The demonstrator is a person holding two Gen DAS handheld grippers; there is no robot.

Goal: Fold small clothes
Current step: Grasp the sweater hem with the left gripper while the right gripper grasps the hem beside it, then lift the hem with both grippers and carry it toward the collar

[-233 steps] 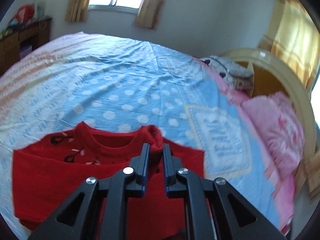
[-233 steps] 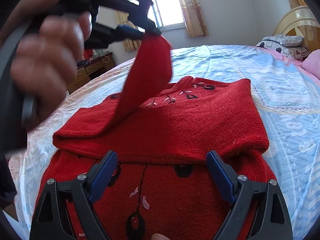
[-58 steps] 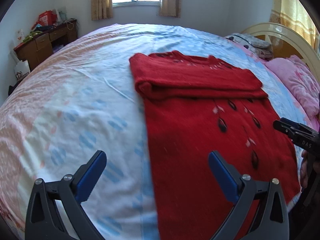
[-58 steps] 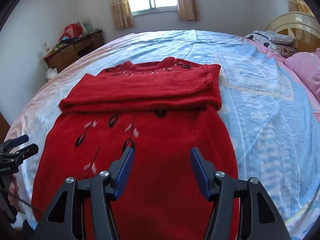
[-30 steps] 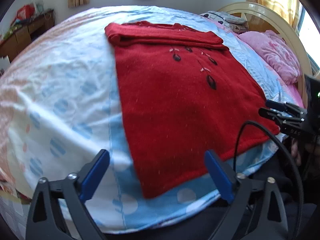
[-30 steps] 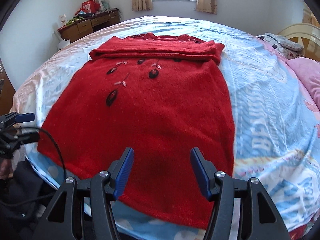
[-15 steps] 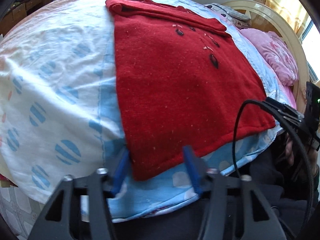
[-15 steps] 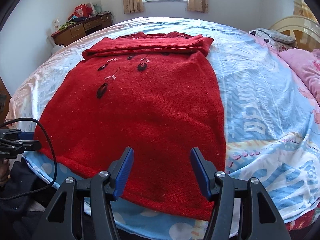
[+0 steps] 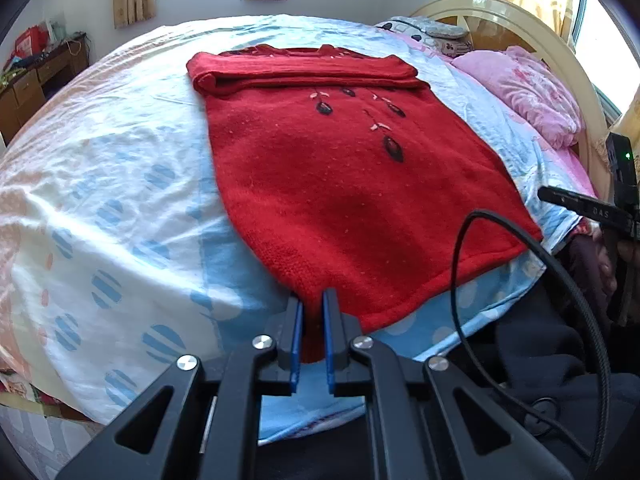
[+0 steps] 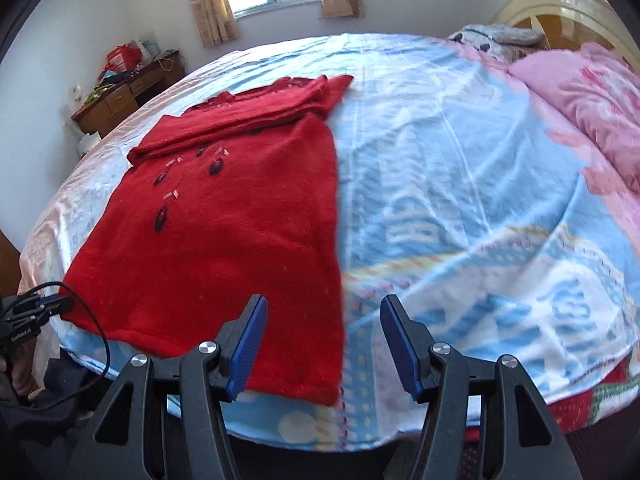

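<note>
In the left wrist view, the right gripper (image 9: pixel 588 209) at the right edge carried small pale letters reading "DAS". In the right wrist view, the left gripper (image 10: pixel 28 322) bore a pale label too small to read. The bedsheet (image 10: pixel 420 236) showed large blurred letters that could not be made out.

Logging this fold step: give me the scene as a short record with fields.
garment: red sweater, flat on the bed, sleeves folded across the chest
left gripper: shut on the sweater's near hem corner
right gripper: open, at the other hem corner, not gripping
beside: pink pillow
</note>
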